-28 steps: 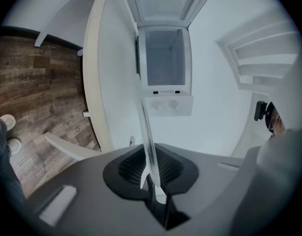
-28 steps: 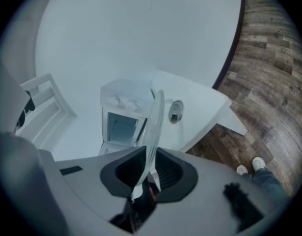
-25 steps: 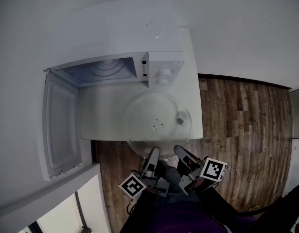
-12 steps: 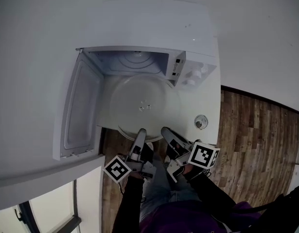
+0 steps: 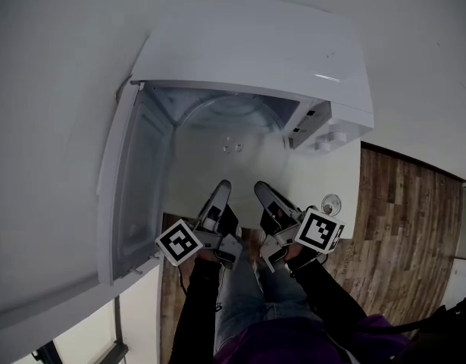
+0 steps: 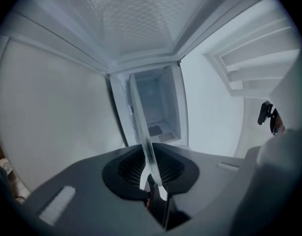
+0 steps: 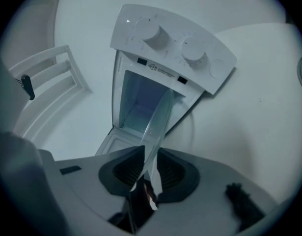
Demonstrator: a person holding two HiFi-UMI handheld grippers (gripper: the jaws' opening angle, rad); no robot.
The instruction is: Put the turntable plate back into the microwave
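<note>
The left gripper [image 6: 151,177] has its jaws narrow, pinching the near rim of the clear glass turntable plate [image 6: 140,119]. The right gripper [image 7: 150,175] grips the same rim just beside it; its jaws have just been opening a little, yet the glass [image 7: 159,122] sits between its pads. In the head view the two grippers [image 5: 221,188] [image 5: 261,189] lie side by side, and the turntable plate [image 5: 217,165] reaches level from them into the mouth of the white microwave [image 5: 255,44]. The door [image 5: 130,180] stands open on the left, and the control panel [image 7: 173,43] with two knobs [image 7: 151,32] flanks the opening on the right. On the white counter [image 5: 316,177] near the right gripper sits a small round object [image 5: 331,203]. Wooden floor [image 5: 403,226] lies beyond.
</note>
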